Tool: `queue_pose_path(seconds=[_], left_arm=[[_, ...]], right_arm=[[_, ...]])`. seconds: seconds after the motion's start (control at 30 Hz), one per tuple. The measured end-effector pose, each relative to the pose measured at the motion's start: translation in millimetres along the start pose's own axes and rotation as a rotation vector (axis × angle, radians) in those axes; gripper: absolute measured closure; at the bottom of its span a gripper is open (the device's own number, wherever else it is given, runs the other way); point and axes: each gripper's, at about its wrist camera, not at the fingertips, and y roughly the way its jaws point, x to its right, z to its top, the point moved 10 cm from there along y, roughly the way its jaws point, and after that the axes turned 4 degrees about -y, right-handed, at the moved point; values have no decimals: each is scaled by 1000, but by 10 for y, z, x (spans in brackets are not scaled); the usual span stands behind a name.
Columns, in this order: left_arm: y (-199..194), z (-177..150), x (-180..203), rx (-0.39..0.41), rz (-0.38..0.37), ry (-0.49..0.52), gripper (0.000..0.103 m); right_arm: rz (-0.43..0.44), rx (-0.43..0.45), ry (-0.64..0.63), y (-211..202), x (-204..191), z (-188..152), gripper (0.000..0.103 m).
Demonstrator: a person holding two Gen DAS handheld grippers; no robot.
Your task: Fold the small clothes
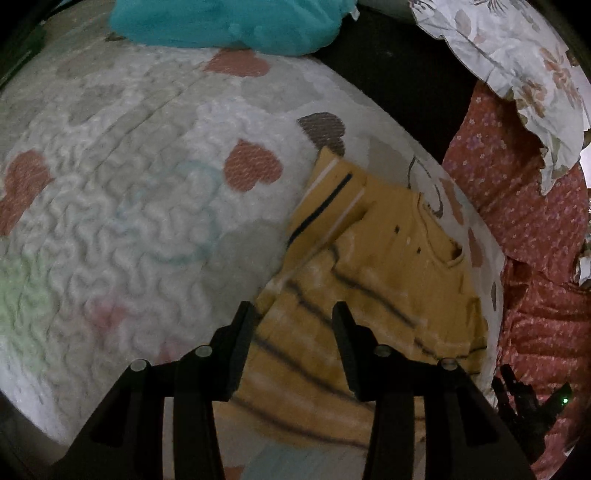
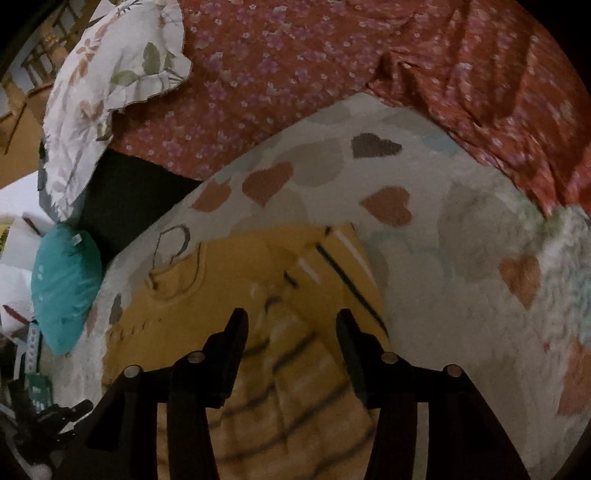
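Black fingers of my left gripper [image 1: 291, 310] stood wide apart, nothing between them, poised above the lower body of the yellow striped shirt [image 1: 373, 258]. My right gripper [image 2: 288, 317] was likewise spread wide and empty, over the same garment [image 2: 229, 295] seen from the opposite side; whether either pair of tips touched the cloth I could not tell, since the near stripes were blurred.

Position of the garment: it lay on the heart-print quilt [image 1: 129, 206], toward the quilt's edge next to the red floral sheet [image 1: 532, 221], its neckline [image 1: 452, 256] turned toward that sheet.

State of the fold, as I judged it: one sleeve [image 1: 328, 195] had been turned in across the chest, its dark and white bands lying diagonally over the yellow. In the right wrist view the striped lower part looked doubled over on itself near the fingers, though blur kept me from being sure. I therefore placed the work at an early to middle stage: a first side fold made, the remaining side and the final halving of the body not yet done.

Surroundings: a teal cushion [image 1: 229, 22] rested at the far end of the quilt, and a leaf-print pillow [image 2: 114, 85] lay on the red sheet, both well apart from the shirt.
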Motion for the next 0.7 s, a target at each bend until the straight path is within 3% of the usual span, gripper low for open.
queue_pose_path(seconds=[0.17, 0.27, 0.4, 0.57, 0.7], left_arm=[[-271, -279, -219, 60, 63, 49, 60], [-314, -405, -327, 44, 44, 21, 59], [-271, -451, -393, 5, -14, -18, 59], [-175, -412, -426, -19, -64, -55, 58], [-16, -379, -521, -49, -87, -98, 57]], right_arm=[[20, -5, -73, -244, -149, -427, 46], [44, -69, -131, -249, -313, -781, 45], [54, -99, -222, -291, -605, -931, 45], [166, -219, -353, -143, -1387, -944, 45], [242, -324, -429, 226, -2136, -936, 41]])
